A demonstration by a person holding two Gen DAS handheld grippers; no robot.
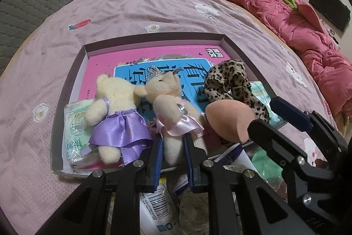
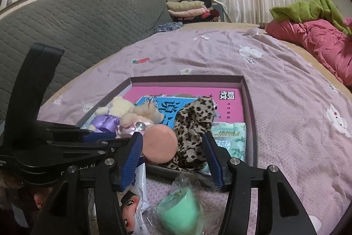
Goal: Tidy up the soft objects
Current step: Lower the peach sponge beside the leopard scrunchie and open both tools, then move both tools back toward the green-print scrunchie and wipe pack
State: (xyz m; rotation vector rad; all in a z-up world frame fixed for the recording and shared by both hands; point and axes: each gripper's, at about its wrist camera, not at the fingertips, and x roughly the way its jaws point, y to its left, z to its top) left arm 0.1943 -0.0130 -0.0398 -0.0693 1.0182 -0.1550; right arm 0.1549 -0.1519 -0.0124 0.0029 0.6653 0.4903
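A shallow box (image 1: 154, 39) (image 2: 250, 107) lies on the bed with a pink book in it. In it lie a cream bear in a purple skirt (image 1: 116, 111) (image 2: 110, 116), a bear in a pink dress (image 1: 169, 109) (image 2: 143, 116) and a leopard-print cloth (image 1: 233, 83) (image 2: 193, 124). My left gripper (image 1: 173, 147) has its jaws on either side of the pink-dress bear's leg. My right gripper (image 2: 171, 147) (image 1: 268, 116) is open, with a peach sponge (image 2: 159, 143) (image 1: 231, 120) between its fingers, touching the left one.
Green-white tissue packs (image 1: 74, 124) (image 2: 231, 138) lie in the box's near corners. A green sponge in clear wrap (image 2: 180, 210) and white packets (image 1: 154, 208) lie in front of the box. A pink quilt (image 1: 297, 21) lies to the right, a grey headboard (image 2: 77, 21) to the left.
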